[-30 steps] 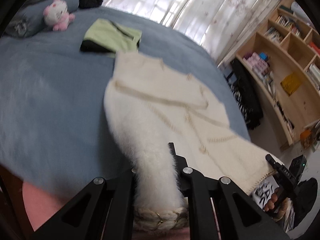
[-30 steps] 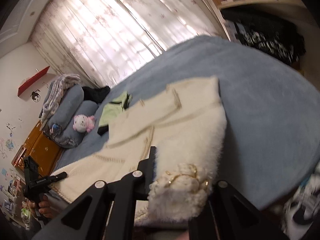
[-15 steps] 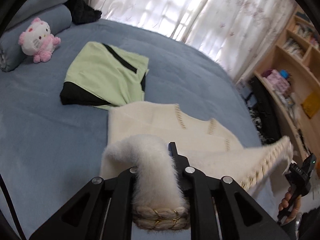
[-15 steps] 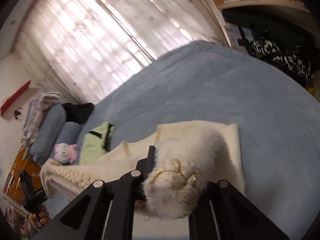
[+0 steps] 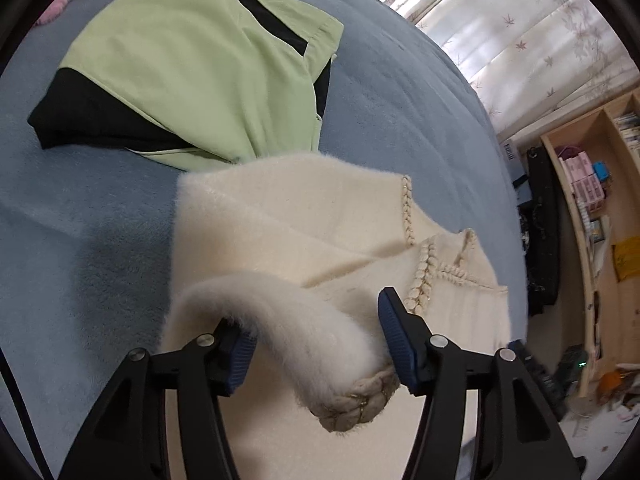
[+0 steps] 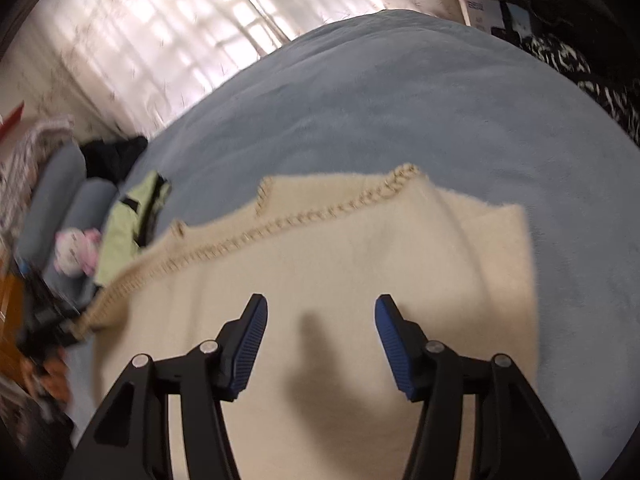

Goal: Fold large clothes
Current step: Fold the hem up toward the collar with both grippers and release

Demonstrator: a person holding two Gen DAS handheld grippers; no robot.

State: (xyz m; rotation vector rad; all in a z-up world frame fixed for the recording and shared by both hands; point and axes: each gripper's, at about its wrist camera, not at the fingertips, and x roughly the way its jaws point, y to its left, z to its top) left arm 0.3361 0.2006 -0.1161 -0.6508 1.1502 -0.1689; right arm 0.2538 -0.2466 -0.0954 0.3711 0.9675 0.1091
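Left wrist view: the left hand-held gripper (image 5: 320, 344) has its jaws spread apart. A fluffy fold of the cream sweater (image 5: 312, 232) arches between the blue pads (image 5: 400, 348) and lies loose there, its braided cuff (image 5: 356, 404) pointing toward the camera. The rest of the cream sweater lies flat on the blue bed (image 5: 80, 240), with braided trim running across its right part. A folded green and black garment (image 5: 200, 68) lies on the bed beyond the sweater, its near edge touching or just overlapped by the sweater's far edge. Right of the sweater, past the bed edge, a wooden bookshelf (image 5: 592, 200) stands. White curtains (image 5: 520, 28) hang beyond the bed.

Right wrist view: the right hand-held gripper (image 6: 320, 340) has its jaws spread apart, with nothing between them. It hovers over the cream sweater (image 6: 360, 264), which lies flat on the blue bed (image 6: 400, 100), and casts a shadow onto the fabric. A braided trim line (image 6: 280, 224) crosses the sweater's far left part. Left of the sweater, blurred, lie the green and black garment (image 6: 124, 224) and a pink and white plush toy (image 6: 76, 252). Bright curtains (image 6: 160, 40) hang beyond the bed.
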